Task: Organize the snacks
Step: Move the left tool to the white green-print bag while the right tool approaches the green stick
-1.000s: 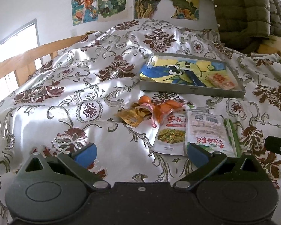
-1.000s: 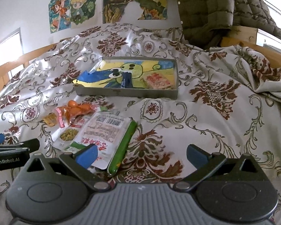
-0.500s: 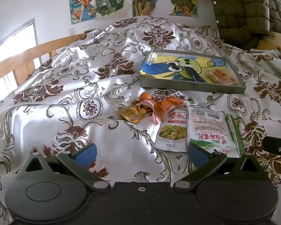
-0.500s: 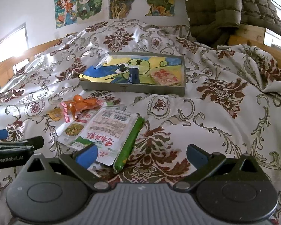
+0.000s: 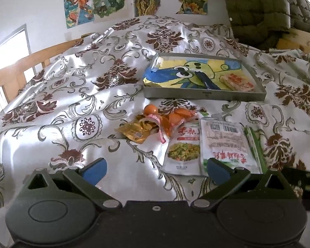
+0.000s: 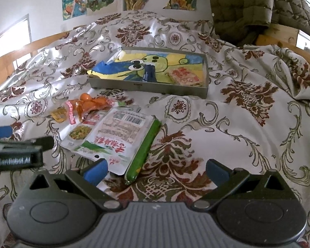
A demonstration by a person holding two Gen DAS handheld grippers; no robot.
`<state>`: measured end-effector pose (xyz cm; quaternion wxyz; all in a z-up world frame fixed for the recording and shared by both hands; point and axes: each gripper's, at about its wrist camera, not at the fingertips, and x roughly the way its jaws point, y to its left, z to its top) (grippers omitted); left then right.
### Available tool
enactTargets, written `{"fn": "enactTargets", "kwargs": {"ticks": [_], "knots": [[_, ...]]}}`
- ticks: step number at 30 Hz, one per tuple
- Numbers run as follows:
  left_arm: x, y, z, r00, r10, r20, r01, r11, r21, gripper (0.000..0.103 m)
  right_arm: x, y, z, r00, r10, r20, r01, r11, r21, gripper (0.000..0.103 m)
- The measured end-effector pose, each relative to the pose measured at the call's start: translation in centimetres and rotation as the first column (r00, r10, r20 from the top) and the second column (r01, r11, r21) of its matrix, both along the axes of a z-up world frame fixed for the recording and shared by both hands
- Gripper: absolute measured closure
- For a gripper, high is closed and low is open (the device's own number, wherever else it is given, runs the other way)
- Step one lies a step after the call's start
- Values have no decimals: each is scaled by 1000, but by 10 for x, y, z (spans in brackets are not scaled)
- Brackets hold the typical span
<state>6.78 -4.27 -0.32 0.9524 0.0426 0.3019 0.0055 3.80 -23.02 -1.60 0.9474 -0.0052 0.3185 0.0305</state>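
A grey tray (image 5: 204, 96) (image 6: 146, 87) with a cartoon frog lining holds a pink snack packet (image 5: 237, 82) (image 6: 185, 76) and a dark blue bar (image 5: 206, 80). In front of it lie an orange snack bag (image 5: 171, 119) (image 6: 91, 105), a gold wrapper (image 5: 136, 132), a white pouch with a green food picture (image 5: 185, 148) (image 6: 80, 133), a white barcode pouch (image 5: 225, 142) (image 6: 117, 136) and a green sausage stick (image 6: 144, 150) (image 5: 255, 148). My left gripper (image 5: 156, 170) is open and empty, near the pouches. My right gripper (image 6: 156, 170) is open and empty over the sausage's near end.
Everything lies on a bed with a shiny white and brown patterned cover (image 5: 72, 103). A wooden bed rail (image 5: 20, 70) runs along the left. A green quilted jacket (image 5: 262, 10) hangs at the back right. Posters (image 5: 95, 0) are on the wall.
Both grippers have moved slightly forward and lower toward the snacks; the pile looks larger. Nothing was picked up or moved.
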Motion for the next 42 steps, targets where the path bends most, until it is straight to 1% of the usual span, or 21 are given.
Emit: {"fn": "enactTargets", "kwargs": {"ticks": [4,11,16,20,22,24,26,28,30,34,38,41,42], "knots": [[11,1,2,1000,-17,-8,17,1000,-2,1,3,2,-1,1000,10,-8,-10,1000,2,0],[33,-2,-2,994,-96,-61,94,995,-30,1,8,7,-7,999,33,-31,-33,999,8,0],[47,-8,-4,985,-153,-80,150,987,-50,1,11,12,-9,998,57,-14,-57,998,-14,0],[58,-15,-5,980,-182,-80,179,983,-43,1,16,17,-9,996,85,11,-84,995,-62,2],[62,-17,-6,977,-196,-85,192,980,-48,1,19,18,-10,995,102,16,-100,992,-82,6],[66,-18,-8,973,-211,-96,205,977,-64,1,23,18,-10,994,109,14,-108,990,-94,16],[70,-17,-10,971,-216,-105,208,975,-79,1,26,16,-9,995,100,20,-97,991,-89,22],[73,-18,-13,968,-224,-114,215,972,-92,1,30,14,-10,994,108,15,-107,991,-75,23],[77,-19,-15,964,-233,-125,222,970,-100,1,34,15,-11,992,123,5,-122,990,-66,26],[81,-24,-19,955,-264,-138,251,962,-104,1,38,17,-16,990,142,-21,-143,988,-54,30],[85,-29,-19,941,-307,-145,289,949,-129,1,45,16,-21,989,141,-44,-142,989,-35,39],[90,-32,-20,935,-319,-158,295,942,-160,1,51,15,-24,989,132,-68,-133,991,-14,48],[92,-32,-20,934,-320,-161,293,941,-172,1,52,14,-26,989,132,-73,-133,991,-8,49]]}}
